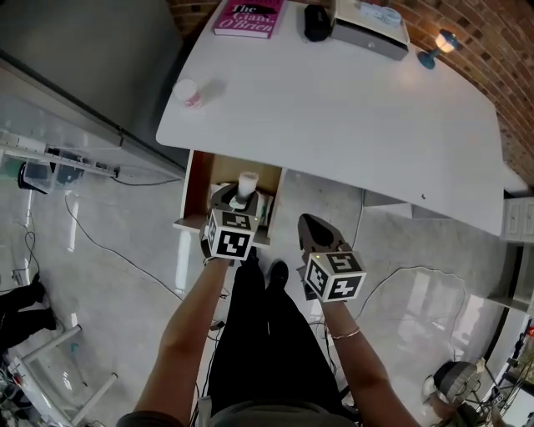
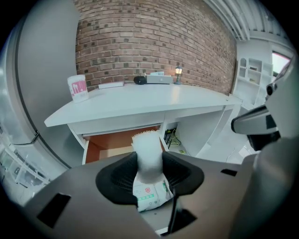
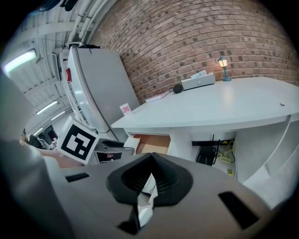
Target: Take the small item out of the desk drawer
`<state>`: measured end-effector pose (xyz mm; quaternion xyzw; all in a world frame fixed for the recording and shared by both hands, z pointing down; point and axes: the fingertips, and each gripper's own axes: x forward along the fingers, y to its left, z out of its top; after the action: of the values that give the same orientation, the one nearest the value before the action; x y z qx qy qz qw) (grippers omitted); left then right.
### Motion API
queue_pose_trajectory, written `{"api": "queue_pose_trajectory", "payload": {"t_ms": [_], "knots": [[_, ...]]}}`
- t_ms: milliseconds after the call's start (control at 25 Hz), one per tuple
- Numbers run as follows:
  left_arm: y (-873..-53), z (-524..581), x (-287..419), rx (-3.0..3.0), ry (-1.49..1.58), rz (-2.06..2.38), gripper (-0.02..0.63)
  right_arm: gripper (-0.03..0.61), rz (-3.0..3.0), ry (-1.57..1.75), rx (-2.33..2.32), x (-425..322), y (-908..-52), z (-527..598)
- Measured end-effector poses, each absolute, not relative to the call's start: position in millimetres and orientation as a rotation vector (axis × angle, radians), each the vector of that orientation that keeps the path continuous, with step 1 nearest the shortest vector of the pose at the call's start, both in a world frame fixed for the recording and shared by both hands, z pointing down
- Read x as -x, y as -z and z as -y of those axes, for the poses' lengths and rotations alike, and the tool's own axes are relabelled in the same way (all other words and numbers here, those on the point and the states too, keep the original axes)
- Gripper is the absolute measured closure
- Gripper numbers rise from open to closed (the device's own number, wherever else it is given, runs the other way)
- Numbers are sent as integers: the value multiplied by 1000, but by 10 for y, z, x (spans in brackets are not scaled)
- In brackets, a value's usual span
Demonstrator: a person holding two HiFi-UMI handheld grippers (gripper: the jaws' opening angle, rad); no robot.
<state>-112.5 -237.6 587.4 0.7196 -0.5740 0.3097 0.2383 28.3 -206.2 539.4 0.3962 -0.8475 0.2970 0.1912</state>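
In the head view, a white desk (image 1: 350, 108) is seen from above, with a pink book (image 1: 246, 17), a pale cup (image 1: 188, 92) and a small lamp (image 1: 442, 43) standing on it. A drawer (image 1: 200, 179) with a brown inside is pulled open under the desk's near edge. The left tongs (image 1: 234, 198) are held over the open drawer, and a small white packet (image 1: 248, 183) is seen standing up out of them. The right tongs (image 1: 315, 229) are held just beside, over the pale floor (image 1: 392, 242), in front of the desk.

In the left gripper view, the left tongs are clenched on the small white packet: the dark pads are pressed against both of its sides. Its frayed top is raised in front of the open drawer, and green print is visible on its lower part. The packet is carried in the tongs and is not lying in the drawer.

In the right gripper view, the right tongs are drawn together, with the tips meeting. Pale shapes are seen in the narrow slit between them, but what they are cannot be told. The left tongs' marker cube (image 3: 77, 140) is visible at the left, before the open drawer.
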Motion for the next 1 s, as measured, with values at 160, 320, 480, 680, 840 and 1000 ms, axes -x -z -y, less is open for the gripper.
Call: {"api": "queue_pose_trajectory", "payload": {"t_ms": [160, 320, 480, 680, 840, 1000], "knots": [[-5689, 2320, 1081, -1986, -816, 1582, 436, 574, 2380, -840, -1130, -352, -5327, 2062], [-5533, 2231, 1062, -1980, -797, 1594, 436, 574, 2385, -842, -1150, -447, -5249, 2075], [-5364, 2154, 1001, -1992, -758, 1595, 436, 574, 2382, -840, -1173, -545, -5185, 2064], [-5164, 2047, 946, -1992, -701, 1602, 436, 574, 2385, -822, -1164, -596, -5124, 2019], [-5049, 1971, 902, -2020, -677, 1596, 436, 574, 2389, -790, -1157, -625, -5067, 2011], [-4863, 1891, 876, -2014, -607, 1605, 436, 574, 2410, -760, -1146, -621, -4952, 1993]]}}
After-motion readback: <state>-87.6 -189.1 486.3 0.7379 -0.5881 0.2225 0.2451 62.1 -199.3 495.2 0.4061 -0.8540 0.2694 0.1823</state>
